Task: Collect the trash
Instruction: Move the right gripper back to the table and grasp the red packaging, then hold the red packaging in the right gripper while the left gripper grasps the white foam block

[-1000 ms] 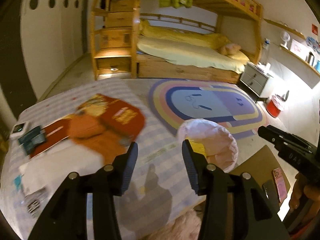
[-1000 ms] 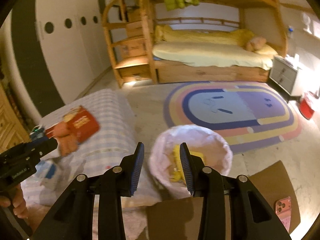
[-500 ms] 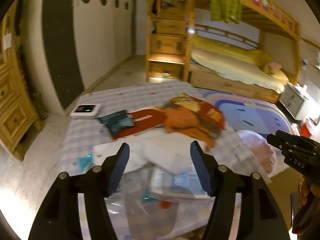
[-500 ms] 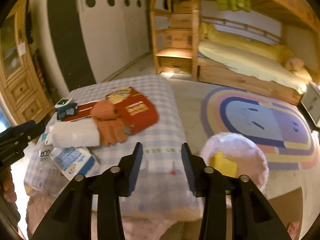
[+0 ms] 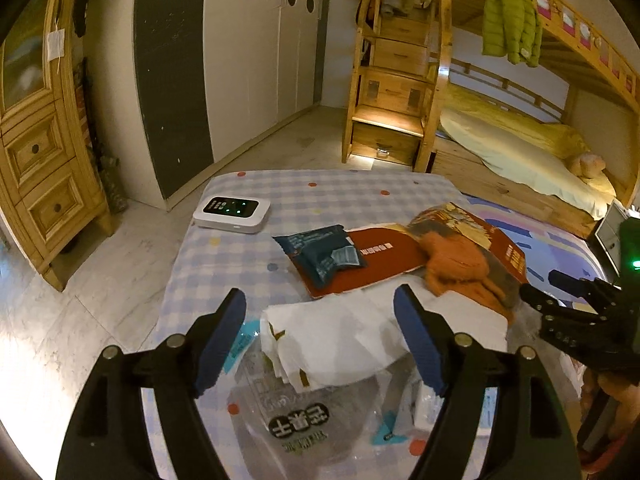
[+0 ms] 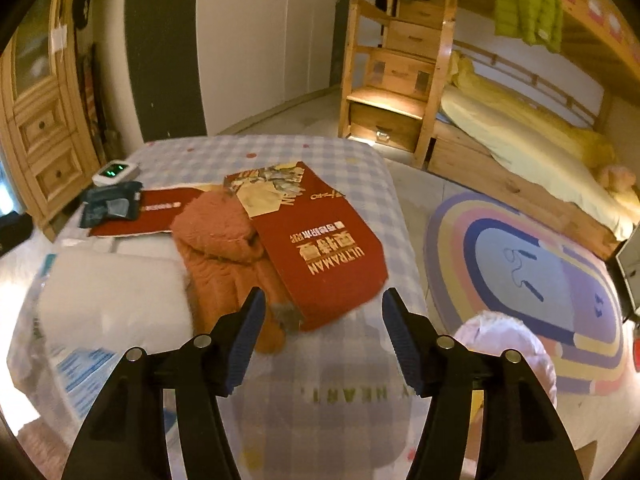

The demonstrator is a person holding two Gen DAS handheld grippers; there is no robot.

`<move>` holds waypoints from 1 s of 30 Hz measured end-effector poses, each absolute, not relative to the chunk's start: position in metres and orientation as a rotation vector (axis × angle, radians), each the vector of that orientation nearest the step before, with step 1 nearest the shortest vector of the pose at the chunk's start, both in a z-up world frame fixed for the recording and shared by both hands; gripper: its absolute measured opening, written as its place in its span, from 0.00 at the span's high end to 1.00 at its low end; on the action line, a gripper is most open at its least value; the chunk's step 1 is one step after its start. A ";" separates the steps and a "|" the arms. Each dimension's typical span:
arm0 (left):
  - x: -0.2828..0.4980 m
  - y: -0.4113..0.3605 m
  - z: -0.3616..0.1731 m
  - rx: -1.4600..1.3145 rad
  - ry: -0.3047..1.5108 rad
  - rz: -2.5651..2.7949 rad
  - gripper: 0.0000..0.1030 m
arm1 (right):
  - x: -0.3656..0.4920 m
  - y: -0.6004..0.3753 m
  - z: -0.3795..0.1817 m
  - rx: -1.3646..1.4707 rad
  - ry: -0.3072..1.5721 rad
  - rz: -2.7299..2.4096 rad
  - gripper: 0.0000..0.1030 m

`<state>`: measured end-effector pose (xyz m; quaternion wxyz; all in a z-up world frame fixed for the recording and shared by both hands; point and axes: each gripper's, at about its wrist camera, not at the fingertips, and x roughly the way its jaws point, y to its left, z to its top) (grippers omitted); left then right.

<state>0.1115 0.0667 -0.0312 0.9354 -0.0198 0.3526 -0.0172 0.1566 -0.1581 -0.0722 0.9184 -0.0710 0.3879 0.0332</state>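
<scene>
My left gripper (image 5: 320,336) is open and empty, its jaws on either side of a crumpled white paper (image 5: 340,340) that lies on clear plastic wrapping (image 5: 296,420) on the checked table (image 5: 224,256). A dark blue wrapper (image 5: 320,254) lies on a red booklet (image 5: 376,260) beyond. My right gripper (image 6: 322,336) is open and empty above the table (image 6: 320,400), just short of a red Ultraman packet (image 6: 320,256) and an orange plush toy (image 6: 224,252). A pink-lined trash bin (image 6: 516,344) stands on the floor to the right.
A white device with green lights (image 5: 232,214) sits at the table's far left. A white pack (image 6: 112,296) lies left of the plush. A wooden cabinet (image 5: 40,152) stands at the left, a bunk bed (image 5: 500,132) and an oval rug (image 6: 532,276) at the right.
Both grippers have swung left from the trash bin to the table and opened wider. The left one now hovers at the white paper, the right one at the red packet.
</scene>
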 end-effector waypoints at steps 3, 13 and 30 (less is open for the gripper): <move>0.115 0.069 -0.034 -0.047 0.722 -0.036 0.28 | 0.166 -0.153 -0.078 -0.173 0.802 0.047 0.35; 0.115 0.065 -0.039 -0.049 0.741 -0.054 0.28 | 0.174 -0.151 -0.074 -0.220 0.786 -0.004 0.72; 0.072 0.050 -0.026 -0.022 0.717 -0.126 0.28 | 0.109 -0.202 -0.021 0.011 0.834 0.040 0.99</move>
